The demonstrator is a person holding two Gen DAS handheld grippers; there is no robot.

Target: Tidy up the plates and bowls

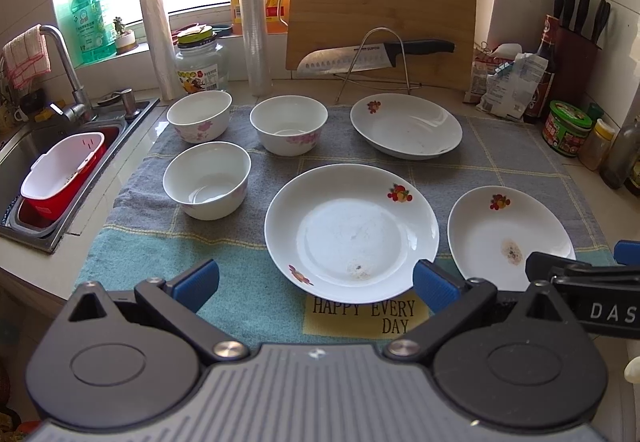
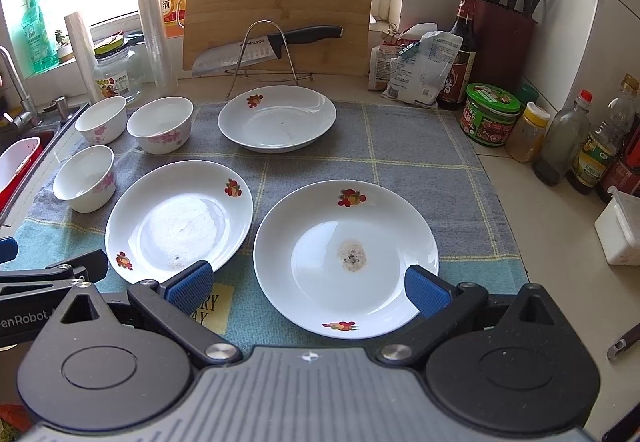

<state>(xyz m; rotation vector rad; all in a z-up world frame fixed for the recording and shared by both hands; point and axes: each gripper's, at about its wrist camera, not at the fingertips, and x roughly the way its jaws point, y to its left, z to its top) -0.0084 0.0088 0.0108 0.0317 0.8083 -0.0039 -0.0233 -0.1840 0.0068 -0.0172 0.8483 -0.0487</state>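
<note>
Three white plates with fruit prints lie apart on a grey-and-teal cloth: a near middle plate, a near right plate with a brown stain, and a far plate. Three white bowls with pink flowers stand upright at the left: a near bowl, a far left bowl, and a far middle bowl. My left gripper is open and empty, just before the middle plate. My right gripper is open and empty, over the stained plate's near edge.
A sink with a red-and-white basket lies left. A cutting board, a knife on a wire stand, a jar and rolls stand behind. Bottles and tubs and a knife block line the right.
</note>
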